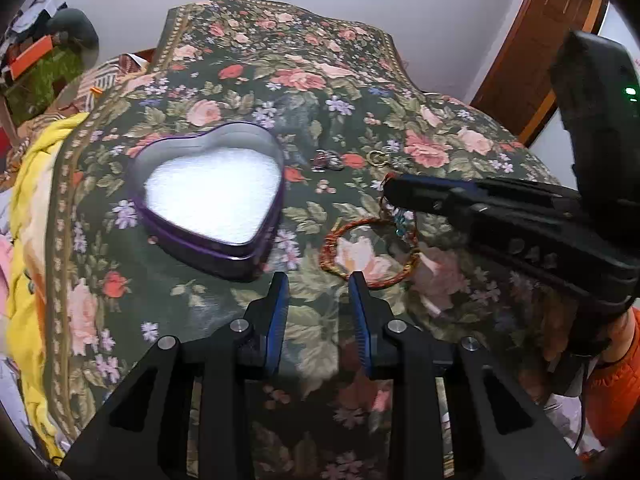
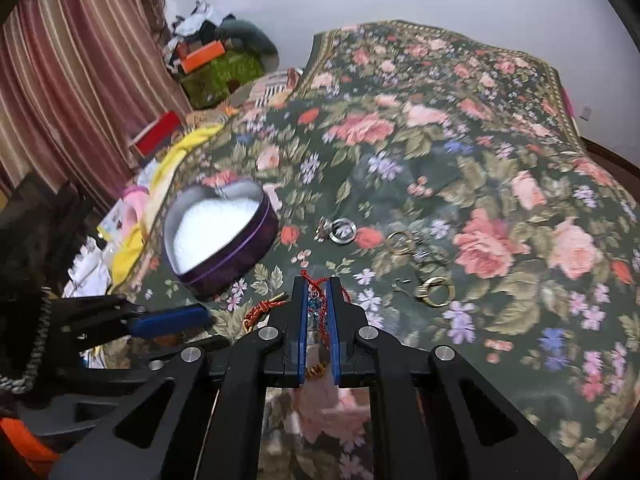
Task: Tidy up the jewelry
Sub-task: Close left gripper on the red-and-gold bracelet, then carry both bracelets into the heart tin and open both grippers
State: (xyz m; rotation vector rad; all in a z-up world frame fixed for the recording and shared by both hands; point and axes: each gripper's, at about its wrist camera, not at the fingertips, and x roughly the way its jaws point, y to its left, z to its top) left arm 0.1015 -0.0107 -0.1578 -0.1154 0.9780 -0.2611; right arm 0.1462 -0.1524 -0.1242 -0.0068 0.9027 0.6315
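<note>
Fingers of my right gripper [image 2: 317, 286] pinch the red cord bracelet [image 1: 370, 250]; my left gripper [image 1: 319, 282] hangs empty, jaws apart, just before the heart tin [image 1: 212, 196]. Right of the tin lie a silver ring [image 2: 343, 231] and gold rings [image 2: 436, 290] on the floral cloth [image 2: 460, 140].

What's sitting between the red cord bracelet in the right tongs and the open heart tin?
Nothing visible. Between the red cord bracelet, clamped by the right tongs, and the heart tin lies only bare floral cloth; the rings sit off that line.
</note>
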